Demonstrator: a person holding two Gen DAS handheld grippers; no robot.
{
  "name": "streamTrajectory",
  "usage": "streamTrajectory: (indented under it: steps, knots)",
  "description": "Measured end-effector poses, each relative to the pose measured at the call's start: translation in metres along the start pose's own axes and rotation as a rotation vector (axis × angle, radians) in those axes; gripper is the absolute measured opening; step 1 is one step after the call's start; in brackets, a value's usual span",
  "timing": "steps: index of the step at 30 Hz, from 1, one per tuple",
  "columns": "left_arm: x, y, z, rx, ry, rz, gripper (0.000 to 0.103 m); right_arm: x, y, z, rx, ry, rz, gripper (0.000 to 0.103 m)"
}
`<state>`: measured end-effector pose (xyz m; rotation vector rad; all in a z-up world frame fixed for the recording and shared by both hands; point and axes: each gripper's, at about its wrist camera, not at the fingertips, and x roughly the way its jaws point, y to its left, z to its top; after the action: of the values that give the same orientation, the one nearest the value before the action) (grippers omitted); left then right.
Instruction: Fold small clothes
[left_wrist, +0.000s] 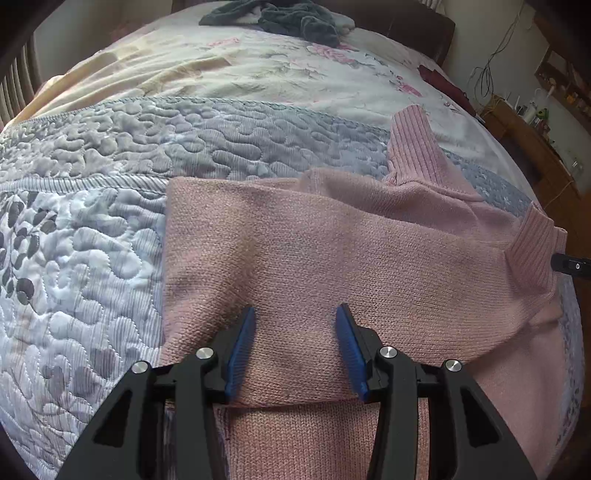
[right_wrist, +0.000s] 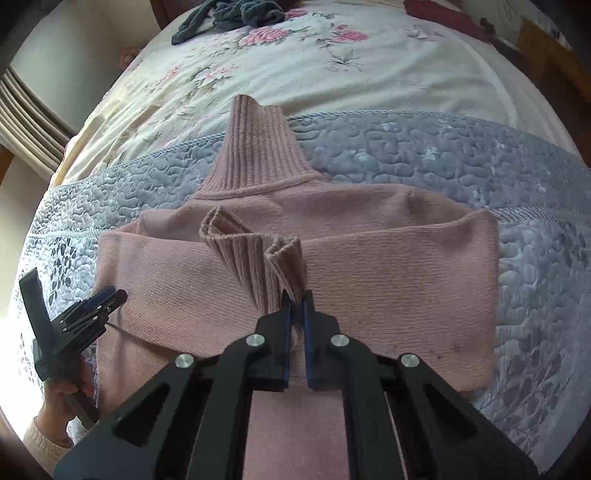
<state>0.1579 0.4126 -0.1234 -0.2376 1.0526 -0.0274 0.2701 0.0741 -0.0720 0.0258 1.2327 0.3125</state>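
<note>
Pinching a ribbed cuff between nearly closed blue pads: the right gripper, low over the middle of the pink sweater. Lying flat on the grey-blue quilt of the bed, that sweater, collar pointing away, one sleeve already drawn across the chest. Hovering over the knit with jaws spread wide and holding nothing: the left gripper, its pads bracketing a bare stretch of fabric just above a folded edge. Showing at the left of the right wrist view, the same tool gripped by a hand.

Judging the step: carrying the sleeve over the body and laying it down. Doing it well probably means keeping the cuff low and taut, setting it square to the side fold, letting go only once the ribbing is resting flat, and pressing the free left jaws onto the body to stop the knit from sliding or bunching. Worth watching: the cuff is standing crumpled and doubled, so likely needing smoothing.

Farther out: a floral sheet beyond the quilt, a heap of dark grey clothes near the headboard, a cluttered wooden shelf off to the right.

Showing no readable brand, label or writing anywhere.
</note>
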Motion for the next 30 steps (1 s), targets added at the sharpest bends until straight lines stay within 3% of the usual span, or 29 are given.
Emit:
streamTrajectory:
  steps: [7, 9, 11, 13, 14, 16, 17, 19, 21, 22, 23, 24, 28, 30]
  knots:
    - [0.002, -0.005, -0.001, 0.008, -0.003, 0.02, 0.046, 0.02, -0.059, -0.032, 0.138, 0.112, 0.073, 0.007]
    - [0.002, -0.006, -0.001, 0.013, 0.001, 0.022, 0.047, 0.023, -0.064, -0.039, 0.144, 0.119, 0.074, 0.017]
    - [-0.002, -0.006, 0.002, 0.014, 0.01, 0.015, 0.047, 0.019, -0.069, -0.04, 0.167, 0.103, 0.116, 0.048]
    - [-0.01, -0.007, 0.005, 0.006, 0.0, -0.004, 0.047, 0.011, -0.075, -0.034, 0.192, 0.066, 0.131, 0.067]
    - [-0.014, -0.008, 0.007, 0.005, -0.011, -0.011, 0.05, 0.01, -0.077, -0.029, 0.195, 0.057, 0.136, 0.067]
    - [-0.019, -0.013, 0.01, 0.012, -0.024, -0.016, 0.053, 0.017, -0.08, -0.019, 0.219, 0.081, 0.179, 0.064]
    - [-0.019, -0.015, 0.012, 0.02, -0.021, -0.016, 0.053, 0.022, -0.08, -0.015, 0.232, 0.1, 0.202, 0.056]
    - [-0.016, -0.021, 0.015, 0.034, -0.009, -0.01, 0.053, 0.03, -0.08, -0.01, 0.24, 0.126, 0.177, 0.049]
    - [-0.012, -0.023, 0.016, 0.042, 0.003, -0.005, 0.053, 0.031, -0.078, -0.007, 0.212, 0.129, 0.146, 0.031]
    - [-0.01, -0.024, 0.017, 0.043, 0.009, -0.002, 0.053, 0.031, -0.077, -0.006, 0.199, 0.13, 0.142, 0.01]
    - [-0.009, -0.024, 0.017, 0.041, 0.012, -0.002, 0.053, 0.028, -0.077, -0.005, 0.194, 0.129, 0.168, 0.002]
    - [-0.008, -0.024, 0.017, 0.039, 0.013, -0.005, 0.053, 0.024, -0.078, -0.005, 0.187, 0.119, 0.187, 0.002]
    - [-0.001, -0.026, 0.018, 0.041, 0.026, -0.001, 0.053, 0.005, -0.082, -0.004, 0.12, 0.079, 0.076, 0.002]
    - [0.003, -0.027, 0.016, 0.045, 0.031, 0.0, 0.054, 0.003, -0.088, -0.007, 0.109, 0.071, 0.094, 0.002]
